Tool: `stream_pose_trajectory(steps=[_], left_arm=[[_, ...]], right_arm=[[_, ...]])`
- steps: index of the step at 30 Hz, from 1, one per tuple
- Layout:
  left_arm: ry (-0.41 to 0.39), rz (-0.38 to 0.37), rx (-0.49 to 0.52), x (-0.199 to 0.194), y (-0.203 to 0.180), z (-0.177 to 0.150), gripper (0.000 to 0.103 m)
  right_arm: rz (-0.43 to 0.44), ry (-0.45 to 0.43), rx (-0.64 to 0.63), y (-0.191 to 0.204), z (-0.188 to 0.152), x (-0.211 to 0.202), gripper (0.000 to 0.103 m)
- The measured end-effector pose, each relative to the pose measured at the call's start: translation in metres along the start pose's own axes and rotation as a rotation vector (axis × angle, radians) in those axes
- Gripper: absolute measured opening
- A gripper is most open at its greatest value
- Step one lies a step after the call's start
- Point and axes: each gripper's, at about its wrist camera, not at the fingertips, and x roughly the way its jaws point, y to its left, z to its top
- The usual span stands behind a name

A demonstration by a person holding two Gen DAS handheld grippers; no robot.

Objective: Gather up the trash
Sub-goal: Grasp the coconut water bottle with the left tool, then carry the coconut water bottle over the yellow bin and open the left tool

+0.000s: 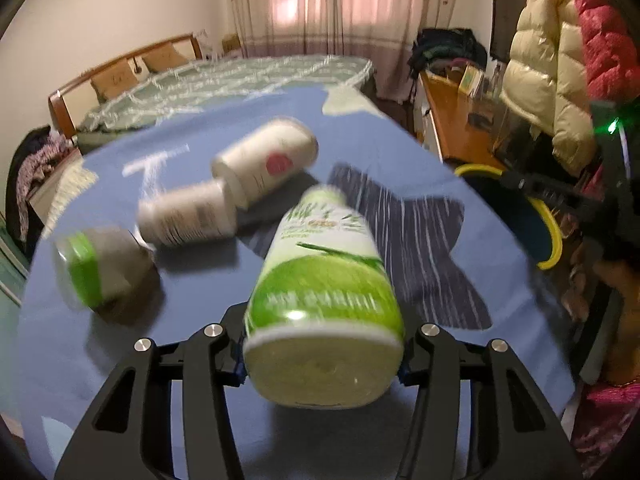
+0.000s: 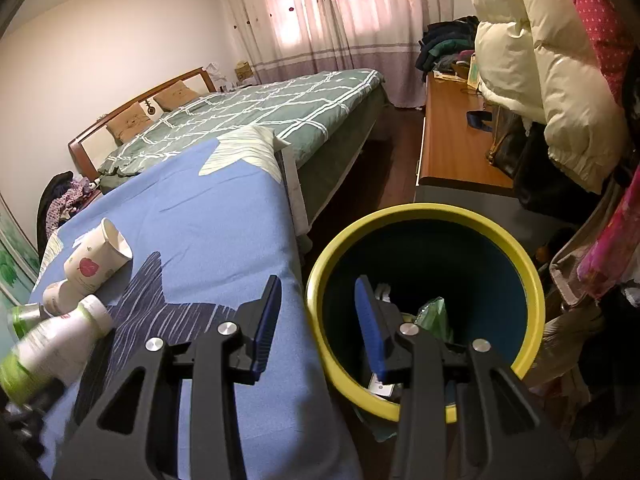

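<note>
The left gripper [image 1: 322,354] is pinching a green-and-white bottle [image 1: 326,292] by its base end, its two fingers pressing against either side, with the bottle pointing forward and away over the blue sheet [image 1: 200,360]. The picture is blurring here, so the label is not readable. Just beyond the bottle, three more pieces of trash are lying on the sheet: a paper cup [image 1: 266,160] with a red mark, a small white bottle [image 1: 186,220] touching the cup's rim, and a green can [image 1: 100,266] near the left edge.

The right gripper [image 2: 318,318] is hovering with its fingers spread and nothing between them, straddling the edge of the sheet and the yellow rim of the bin [image 2: 524,264] standing beside it. Its right finger is reaching over the bin's dark opening, where a green wrapper [image 2: 434,312] is lying inside.
</note>
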Motion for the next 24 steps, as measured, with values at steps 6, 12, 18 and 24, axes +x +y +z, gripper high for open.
stream_pose_trajectory(steps=[6, 12, 18, 24], left_arm=[[-0.053, 0.017, 0.044, -0.013, 0.0, 0.024, 0.051], [-0.071, 0.003, 0.057, -0.004, 0.0, 0.049, 0.051], [-0.086, -0.013, 0.065, -0.005, -0.004, 0.064, 0.051], [-0.106, -0.053, 0.094, -0.014, -0.018, 0.076, 0.051]], right_arm=[[0.0, -0.003, 0.001, 0.0, 0.001, -0.001, 0.037], [0.006, 0.001, 0.007, 0.0, 0.001, -0.002, 0.037], [0.015, -0.014, 0.018, -0.002, 0.001, -0.005, 0.037], [0.003, -0.046, 0.017, -0.008, 0.001, -0.021, 0.037]])
